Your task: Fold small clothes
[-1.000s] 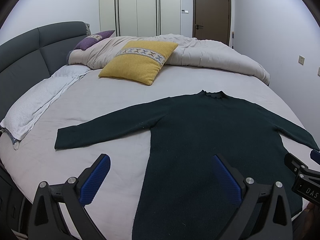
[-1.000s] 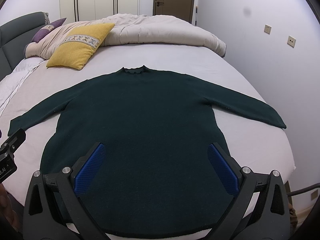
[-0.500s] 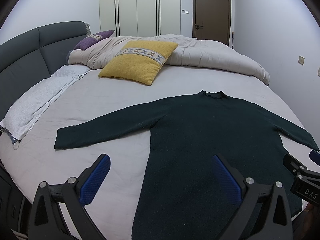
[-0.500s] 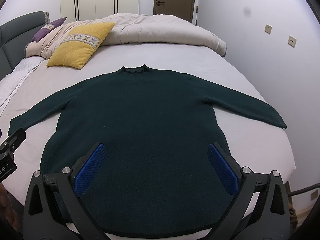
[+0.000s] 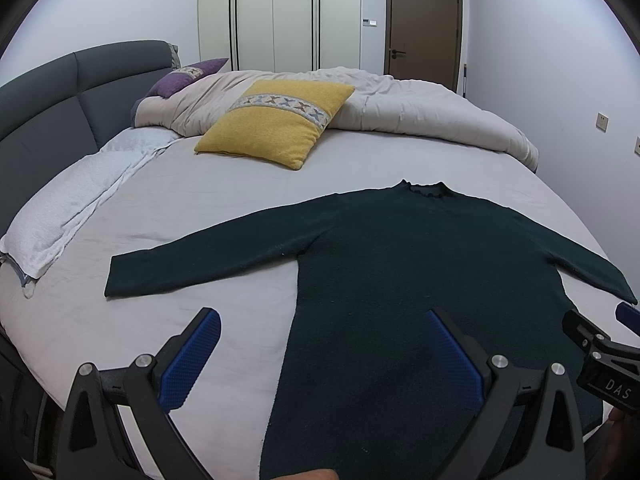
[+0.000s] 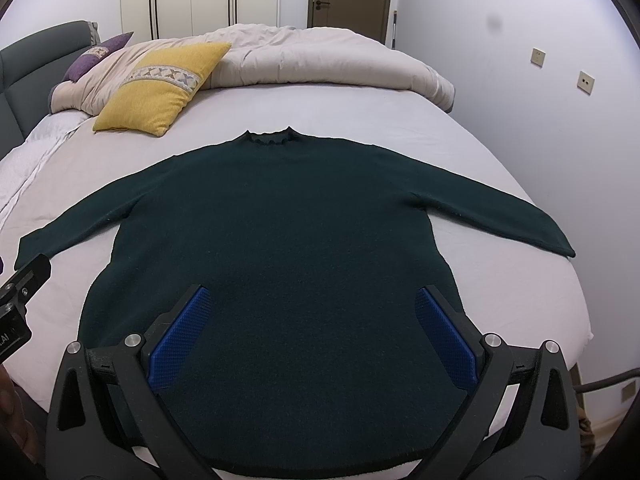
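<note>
A dark green long-sleeved sweater (image 6: 288, 220) lies flat on the bed, sleeves spread out, collar pointing away from me. It also shows in the left wrist view (image 5: 420, 264). My left gripper (image 5: 320, 324) is open and empty, held above the sweater's left side and the bare sheet. My right gripper (image 6: 312, 300) is open and empty, held above the sweater's lower body near the hem. The right gripper's body shows at the right edge of the left wrist view (image 5: 600, 352).
The bed (image 5: 180, 208) has a pale grey sheet. A yellow cushion (image 5: 276, 120), a purple cushion (image 5: 188, 80) and a rolled beige duvet (image 6: 320, 60) lie at the far side. A white towel (image 5: 68, 208) lies along the grey headboard (image 5: 44, 120). A wall (image 6: 540, 80) runs close on the right.
</note>
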Motion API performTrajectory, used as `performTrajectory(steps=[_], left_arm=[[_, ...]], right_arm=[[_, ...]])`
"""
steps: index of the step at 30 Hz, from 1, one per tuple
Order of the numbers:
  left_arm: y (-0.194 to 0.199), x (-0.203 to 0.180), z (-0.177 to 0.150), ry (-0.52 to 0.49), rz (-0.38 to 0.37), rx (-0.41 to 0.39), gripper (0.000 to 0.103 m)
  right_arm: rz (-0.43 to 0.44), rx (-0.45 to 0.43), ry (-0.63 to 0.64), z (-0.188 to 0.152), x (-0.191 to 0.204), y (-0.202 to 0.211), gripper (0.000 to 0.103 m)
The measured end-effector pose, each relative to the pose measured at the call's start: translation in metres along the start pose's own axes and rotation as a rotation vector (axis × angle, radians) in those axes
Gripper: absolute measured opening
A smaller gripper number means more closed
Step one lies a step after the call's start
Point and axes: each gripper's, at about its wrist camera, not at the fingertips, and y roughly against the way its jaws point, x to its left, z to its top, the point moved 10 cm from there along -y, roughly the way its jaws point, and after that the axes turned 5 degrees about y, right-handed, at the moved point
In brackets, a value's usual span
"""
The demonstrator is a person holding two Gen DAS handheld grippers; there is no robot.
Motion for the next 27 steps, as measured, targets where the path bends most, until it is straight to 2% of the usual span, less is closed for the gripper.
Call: performTrajectory(steps=[7,11,14,16,18,19,21,24,25,27], left_arm=[[-0.011,-0.005,-0.007,0.027,-0.023,0.044,0.103],[-0.024,-0.012,-0.012,0.002,-0.024,0.057,0.103],[-0.038,-0.017,-0.017,-0.013,-0.036,0.082,0.103],[-0.048,-0.021,-0.021,-0.01,-0.054,0.112,0.103],[-0.058,-0.028,-0.023,-0.035,-0.054,0.131,0.103],[-0.065,-0.035,-0.025,-0.044,-0.069,0.147,0.103],[-0.076,-0.045,-0.027,-0.031,-0.127,0.176,0.103],[-0.089,-0.058,-0.025,-0.014,-0.16,0.172,0.103],[-0.094,-0.062,-0.024,-0.005,-0.163,0.167,0.103],[-0.106,-0.07,-0.027,-0.003,-0.162,0.201,0.103]], right_arm=[[0.029,0.015,-0.028,0.0,-0.005,-0.012,0.103],[0.082,-0.009,-0.131,0.01,-0.044,-0.023,0.103],[0.126,-0.033,-0.323,0.014,-0.119,-0.043,0.103],[0.123,-0.026,-0.499,0.005,-0.188,-0.067,0.103],[0.095,-0.011,-0.681,-0.013,-0.261,-0.093,0.1],[0.09,-0.005,-0.754,-0.022,-0.289,-0.104,0.094],[0.102,0.022,-0.936,-0.049,-0.348,-0.131,0.09],[0.103,0.033,-1.128,-0.083,-0.41,-0.159,0.084],[0.119,0.012,-1.16,-0.086,-0.423,-0.164,0.077],[0.147,-0.032,-1.194,-0.084,-0.443,-0.171,0.076]])
